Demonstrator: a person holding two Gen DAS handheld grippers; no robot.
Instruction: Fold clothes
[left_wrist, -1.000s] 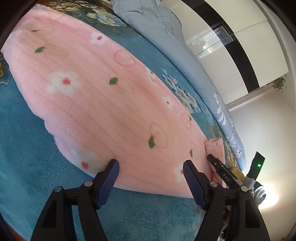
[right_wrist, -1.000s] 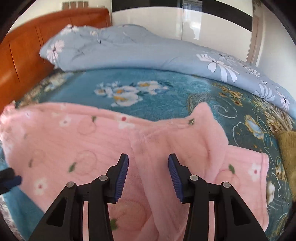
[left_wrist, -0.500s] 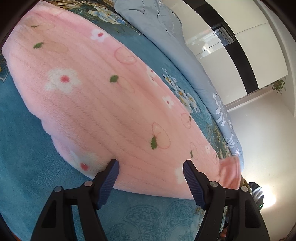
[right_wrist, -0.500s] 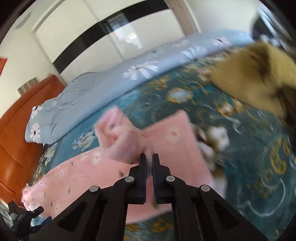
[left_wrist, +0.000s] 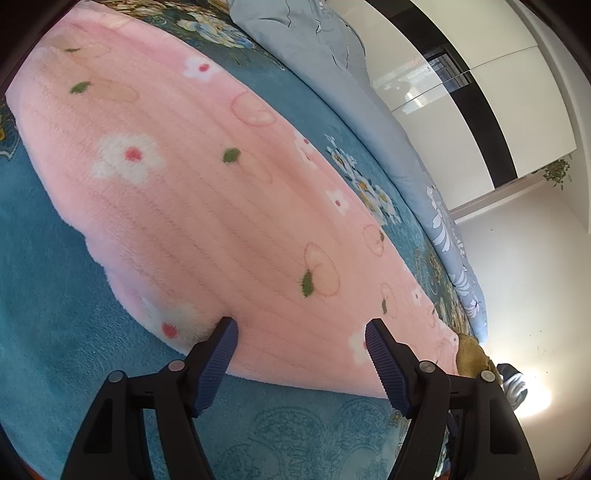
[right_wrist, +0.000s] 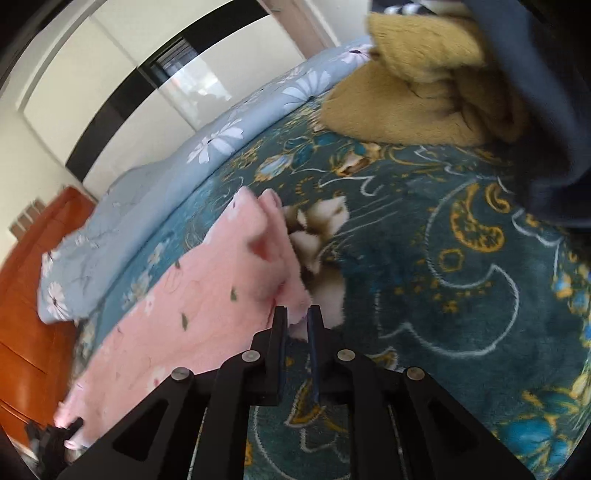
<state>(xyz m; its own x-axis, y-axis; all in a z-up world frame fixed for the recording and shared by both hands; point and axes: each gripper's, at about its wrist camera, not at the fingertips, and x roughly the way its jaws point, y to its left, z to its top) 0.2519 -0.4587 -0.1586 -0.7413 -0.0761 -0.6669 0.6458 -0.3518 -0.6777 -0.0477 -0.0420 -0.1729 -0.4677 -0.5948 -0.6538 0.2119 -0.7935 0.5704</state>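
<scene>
Right tongs (right_wrist: 296, 322) pinching pink garment (right_wrist: 207, 295) corner, left tongs (left_wrist: 301, 341) spread over its edge

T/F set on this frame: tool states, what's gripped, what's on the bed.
1. The right tool is shut on an edge of the pink garment. True.
2. The left tool is shut on the pink garment. False: its fingers stand wide apart over the near hem, gripping nothing.
3. A mustard-yellow fleece item lies on the teal bedspread. True.
4. The pink garment is plain. False: it carries white flowers and peach outlines.
5. A light blue floral quilt lies along the far side. True.
</scene>
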